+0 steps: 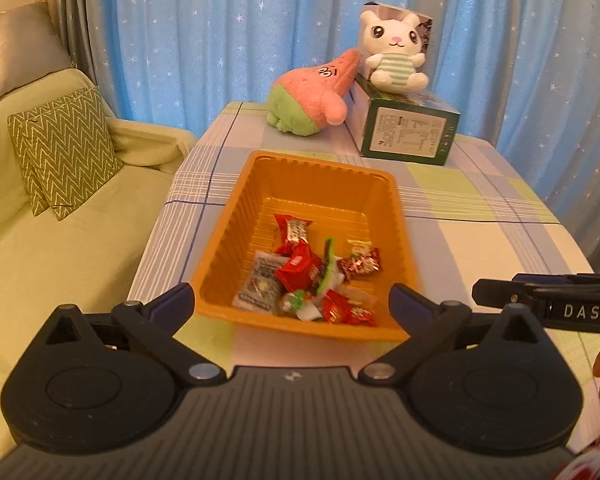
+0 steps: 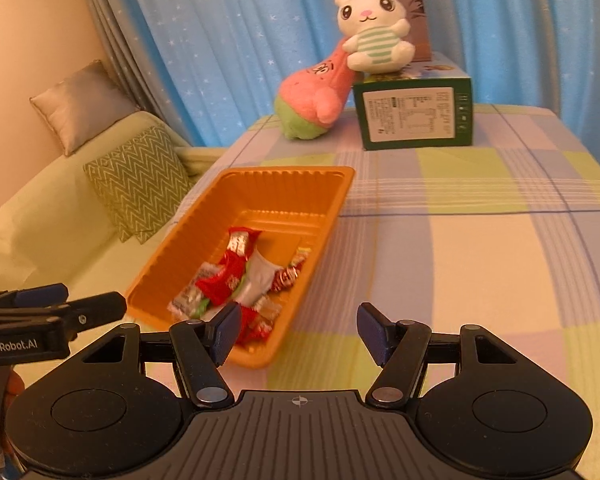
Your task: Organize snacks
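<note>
An orange plastic tray (image 1: 260, 184) (image 2: 236, 196) sits on the checked tablecloth. Several wrapped snacks (image 1: 304, 276) (image 2: 236, 280) lie in its near half, mostly red and silver packets. My left gripper (image 1: 292, 300) hangs over the tray's near edge, jaws wide open with nothing between them. My right gripper (image 2: 292, 332) stands open at the tray's near right corner, also with nothing between its fingers. Each gripper shows at the edge of the other's view: the right gripper (image 1: 540, 300) and the left gripper (image 2: 60, 304).
A pink and green plush (image 1: 312, 96) (image 2: 316, 96) leans on a green box (image 1: 408, 128) (image 2: 416, 116) at the table's far side, with a white rabbit plush (image 1: 396, 56) (image 2: 376, 36) on top. A sofa with cushions (image 1: 64, 152) (image 2: 140, 180) lies left.
</note>
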Demonstrator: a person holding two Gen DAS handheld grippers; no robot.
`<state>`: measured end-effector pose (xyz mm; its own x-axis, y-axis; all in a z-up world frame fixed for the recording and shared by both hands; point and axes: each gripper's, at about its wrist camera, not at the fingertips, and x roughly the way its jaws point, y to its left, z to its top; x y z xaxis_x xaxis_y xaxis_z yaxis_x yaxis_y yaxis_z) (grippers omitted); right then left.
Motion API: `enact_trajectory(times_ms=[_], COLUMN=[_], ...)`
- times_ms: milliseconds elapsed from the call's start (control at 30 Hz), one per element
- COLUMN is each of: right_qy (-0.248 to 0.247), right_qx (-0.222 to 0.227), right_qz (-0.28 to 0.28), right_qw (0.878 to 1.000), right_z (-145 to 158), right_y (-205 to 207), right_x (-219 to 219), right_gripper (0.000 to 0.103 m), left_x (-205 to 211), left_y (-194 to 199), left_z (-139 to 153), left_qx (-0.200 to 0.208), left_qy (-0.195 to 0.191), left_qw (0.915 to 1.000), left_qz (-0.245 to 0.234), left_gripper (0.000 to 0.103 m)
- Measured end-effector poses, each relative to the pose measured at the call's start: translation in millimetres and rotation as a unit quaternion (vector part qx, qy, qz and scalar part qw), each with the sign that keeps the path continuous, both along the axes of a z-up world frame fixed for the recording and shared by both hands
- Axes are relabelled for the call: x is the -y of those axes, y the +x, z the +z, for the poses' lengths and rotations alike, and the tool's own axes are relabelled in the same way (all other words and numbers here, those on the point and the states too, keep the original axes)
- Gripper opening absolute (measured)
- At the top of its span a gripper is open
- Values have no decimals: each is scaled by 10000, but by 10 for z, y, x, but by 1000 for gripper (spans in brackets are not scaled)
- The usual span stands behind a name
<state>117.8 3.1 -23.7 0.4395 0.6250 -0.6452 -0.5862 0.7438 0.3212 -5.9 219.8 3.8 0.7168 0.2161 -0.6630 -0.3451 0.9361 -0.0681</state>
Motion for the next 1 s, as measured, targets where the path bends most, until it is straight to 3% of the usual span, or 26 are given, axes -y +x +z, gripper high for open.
enact_trajectory(times_ms=[300,767,1000], right_qy=[-137,-406,-365], right_qx=[24,206,334], right_qz=[-152,-384,-426], right_qw=[9998,9982,9979], right_z=[152,373,496], right_y=[-489,-1033,-1234], right_x=[349,897,1051], right_gripper=[77,79,79], left_x=[446,898,1071], left_y=[-423,-1033,-1167], left_z=[162,414,519], left_qx=[-8,83,69], left_qy=[-224,-272,-112], left_qw=[9997,9992,9996], left_qz=[28,274,256], left_gripper=[102,102,103])
